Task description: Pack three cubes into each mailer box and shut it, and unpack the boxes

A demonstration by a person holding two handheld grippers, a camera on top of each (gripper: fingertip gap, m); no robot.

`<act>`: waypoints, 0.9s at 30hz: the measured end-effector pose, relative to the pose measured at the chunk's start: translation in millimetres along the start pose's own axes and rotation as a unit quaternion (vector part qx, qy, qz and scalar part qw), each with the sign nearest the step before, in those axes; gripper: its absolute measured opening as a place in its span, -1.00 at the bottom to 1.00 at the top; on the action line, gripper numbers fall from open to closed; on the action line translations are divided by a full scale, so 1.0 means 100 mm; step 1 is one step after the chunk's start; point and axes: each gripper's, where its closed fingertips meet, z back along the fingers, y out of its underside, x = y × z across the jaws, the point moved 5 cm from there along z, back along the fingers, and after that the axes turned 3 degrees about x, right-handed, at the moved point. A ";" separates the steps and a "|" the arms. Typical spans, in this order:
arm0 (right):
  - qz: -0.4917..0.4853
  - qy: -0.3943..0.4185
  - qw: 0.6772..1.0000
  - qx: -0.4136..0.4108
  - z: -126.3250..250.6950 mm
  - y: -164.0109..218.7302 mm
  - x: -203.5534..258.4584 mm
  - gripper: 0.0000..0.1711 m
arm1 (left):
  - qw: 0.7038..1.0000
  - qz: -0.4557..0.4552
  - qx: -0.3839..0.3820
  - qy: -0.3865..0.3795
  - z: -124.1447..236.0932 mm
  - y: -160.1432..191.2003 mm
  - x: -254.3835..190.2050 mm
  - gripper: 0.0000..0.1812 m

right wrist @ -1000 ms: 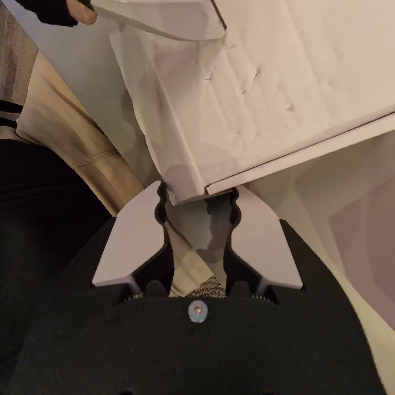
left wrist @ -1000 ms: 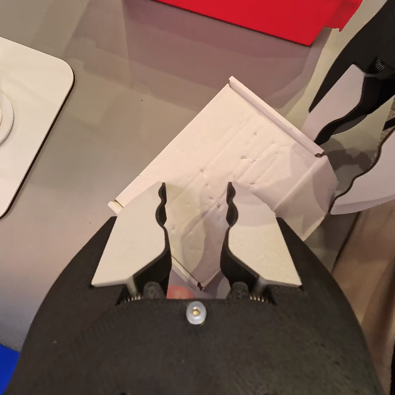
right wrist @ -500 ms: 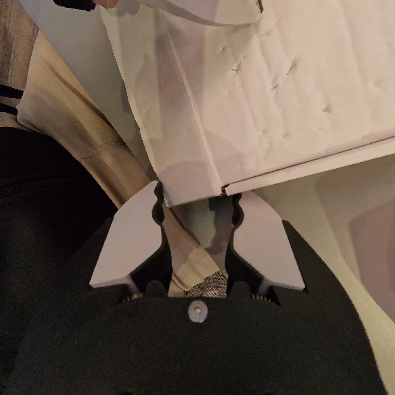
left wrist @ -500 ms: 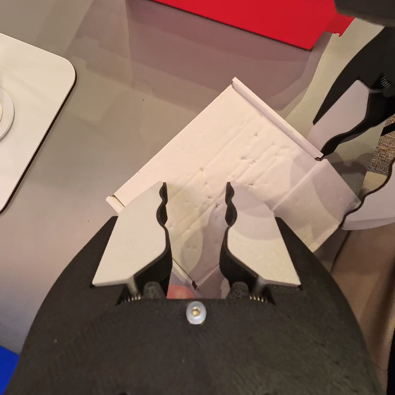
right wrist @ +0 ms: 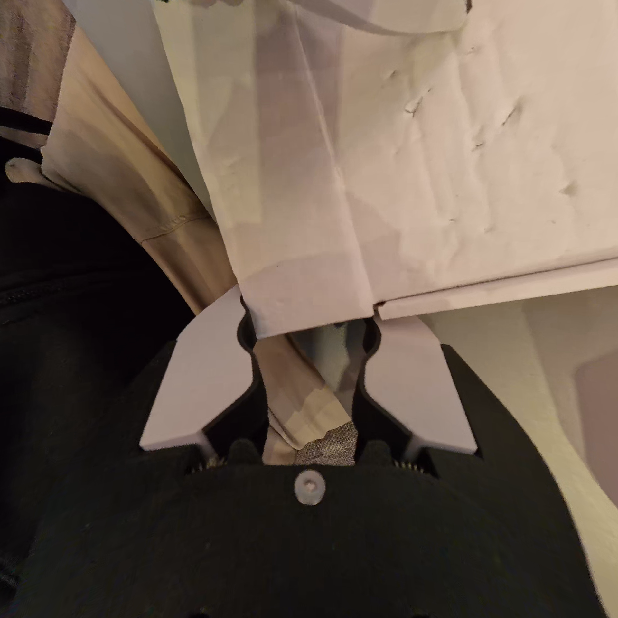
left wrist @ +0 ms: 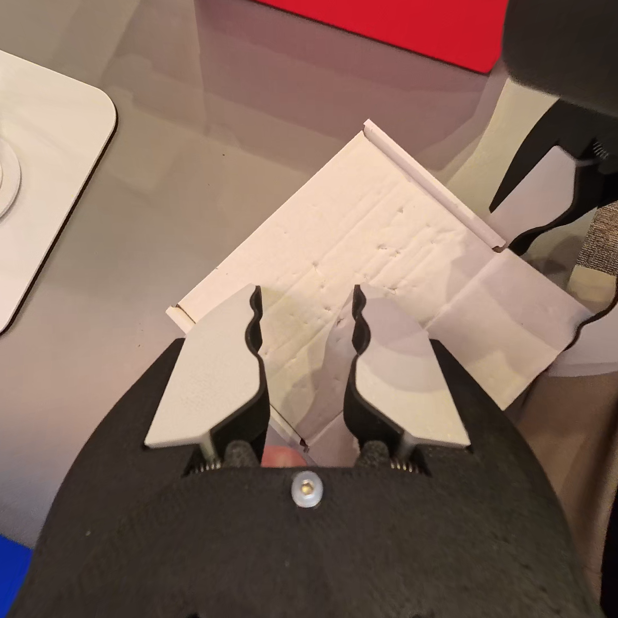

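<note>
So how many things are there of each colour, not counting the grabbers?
White: 2, the mailer box and the rounded board on the left.
Red: 1, a flat red thing at the far edge.
Blue: 1, a blue thing peeking in at the near left corner.
Total: 4.
</note>
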 end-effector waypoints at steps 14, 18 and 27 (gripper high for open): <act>0.005 -0.018 1.000 0.000 0.00 -0.01 0.00 -0.28 | 1.000 -0.001 0.003 0.001 0.00 0.00 0.00 -0.43; 0.005 -0.023 1.000 0.011 0.02 0.03 0.00 -0.26 | 1.000 0.000 0.002 0.001 0.00 0.00 0.00 -0.43; -0.001 0.005 1.000 0.026 0.22 0.19 -0.01 -0.17 | 1.000 0.000 0.001 0.001 0.00 0.00 0.00 -0.43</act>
